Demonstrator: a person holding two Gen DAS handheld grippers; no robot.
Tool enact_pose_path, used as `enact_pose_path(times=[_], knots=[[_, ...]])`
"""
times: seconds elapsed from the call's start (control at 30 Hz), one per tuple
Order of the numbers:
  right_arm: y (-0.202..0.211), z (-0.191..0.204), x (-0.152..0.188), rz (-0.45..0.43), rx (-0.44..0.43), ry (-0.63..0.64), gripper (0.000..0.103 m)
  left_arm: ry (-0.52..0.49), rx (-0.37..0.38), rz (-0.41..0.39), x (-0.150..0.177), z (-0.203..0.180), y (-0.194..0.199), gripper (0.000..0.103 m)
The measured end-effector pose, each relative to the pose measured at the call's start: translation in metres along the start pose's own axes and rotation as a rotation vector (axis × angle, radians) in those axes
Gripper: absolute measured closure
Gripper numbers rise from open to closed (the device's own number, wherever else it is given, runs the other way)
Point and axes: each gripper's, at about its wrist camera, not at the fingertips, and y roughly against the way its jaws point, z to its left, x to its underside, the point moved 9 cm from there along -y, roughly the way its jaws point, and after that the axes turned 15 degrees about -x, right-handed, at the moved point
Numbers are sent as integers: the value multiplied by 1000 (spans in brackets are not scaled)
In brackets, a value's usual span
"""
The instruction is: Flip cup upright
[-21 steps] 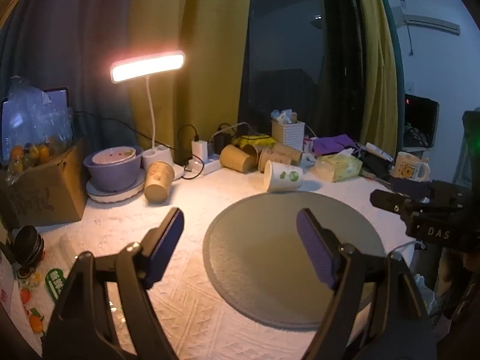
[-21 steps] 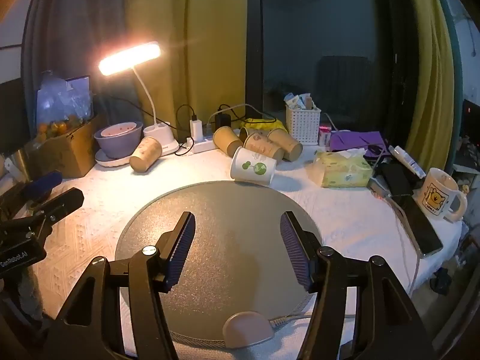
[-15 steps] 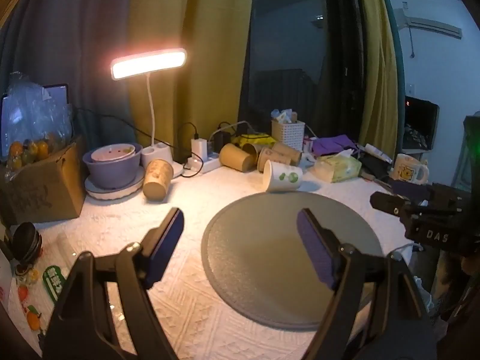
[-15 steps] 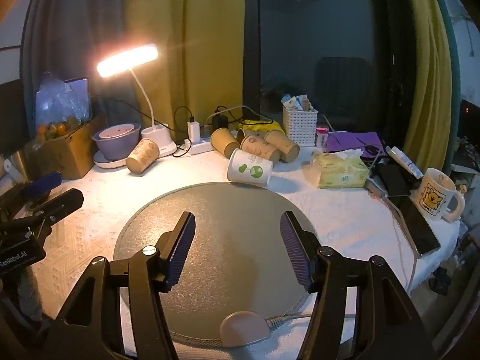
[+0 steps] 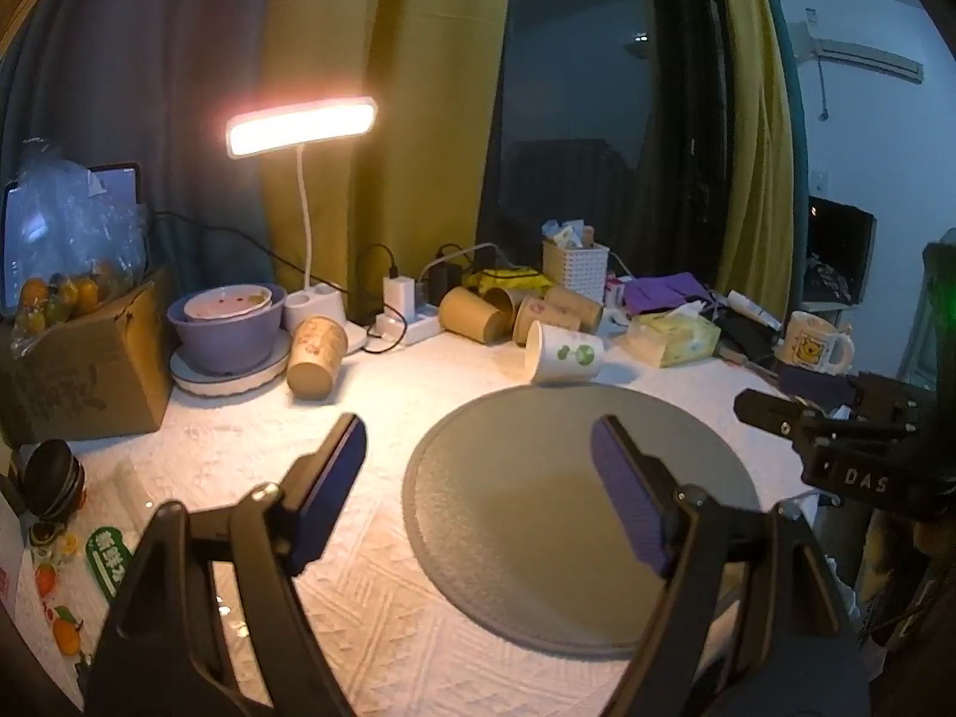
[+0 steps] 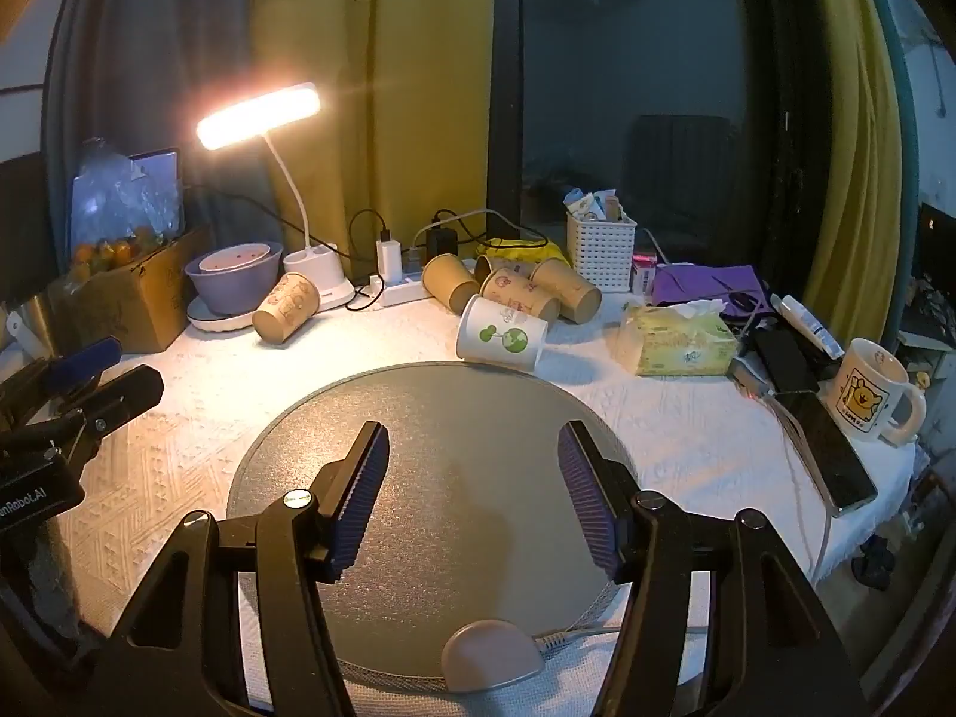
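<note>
A white paper cup with green print [image 5: 563, 354] lies on its side at the far edge of the round grey mat [image 5: 538, 514], mouth to the left; it also shows in the right wrist view [image 6: 501, 334]. My left gripper [image 5: 478, 490] is open and empty, above the mat's left part, well short of the cup. My right gripper [image 6: 473, 490] is open and empty over the mat [image 6: 454, 418], also short of the cup. Each gripper shows in the other's view: the right gripper [image 5: 836, 436] at the right edge, the left gripper [image 6: 71, 394] at the left edge.
Several brown paper cups [image 6: 514, 290] lie on their sides behind the white cup, one more [image 6: 285, 315] by the lamp base. A purple bowl [image 6: 234, 275], cardboard box [image 6: 119, 305], power strip [image 6: 406, 290], white basket [image 6: 600, 248], tissue pack [image 6: 675, 340], phone [image 6: 830, 454] and mug [image 6: 872, 391] ring the mat.
Both views have shifted only slightly; the cup lies as before and both grippers stay open.
</note>
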Motion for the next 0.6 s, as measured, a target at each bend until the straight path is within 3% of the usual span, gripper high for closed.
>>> enact_pose_path(times=[0.6], knots=[[0,-2,1,-1,0,-1,41,-4,2,3,0,-2,0,24]])
